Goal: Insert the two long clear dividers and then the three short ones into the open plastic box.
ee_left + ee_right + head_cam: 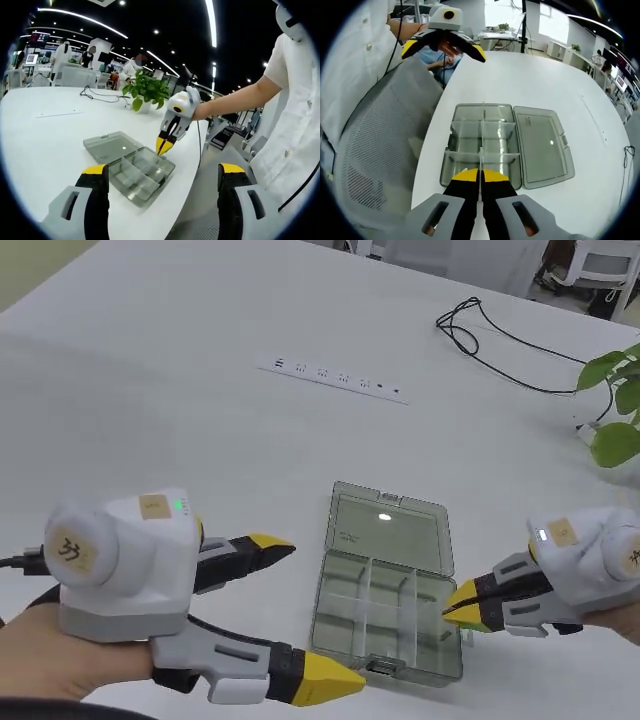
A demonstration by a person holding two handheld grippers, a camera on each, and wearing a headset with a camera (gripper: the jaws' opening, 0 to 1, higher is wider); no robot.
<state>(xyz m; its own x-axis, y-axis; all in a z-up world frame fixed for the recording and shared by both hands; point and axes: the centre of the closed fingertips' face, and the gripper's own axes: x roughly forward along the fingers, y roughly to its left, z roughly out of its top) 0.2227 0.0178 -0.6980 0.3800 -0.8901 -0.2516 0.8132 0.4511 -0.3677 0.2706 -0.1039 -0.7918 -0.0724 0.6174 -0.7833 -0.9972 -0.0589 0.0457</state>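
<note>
The open clear plastic box (pixel 340 635) lies on the white table, lid (pixel 390 525) flat behind it, and clear dividers split its base into compartments. My right gripper (pixel 460 606) is at the base's right edge, shut on a thin clear divider (pixel 480 162). That divider shows edge-on over the middle of the box (pixel 465 172) in the right gripper view. My left gripper (pixel 305 612) hovers open and holds nothing just left of the box. In the left gripper view my left gripper (pixel 163 168) frames the box (pixel 125 172), with the right gripper (pixel 164 146) at its far side.
A white power strip (pixel 330 375) and a black cable (pixel 490 335) lie further back, with a green plant (pixel 615 405) at the right edge. A grey mesh chair (pixel 380 150) stands by the table's near edge, close to the box.
</note>
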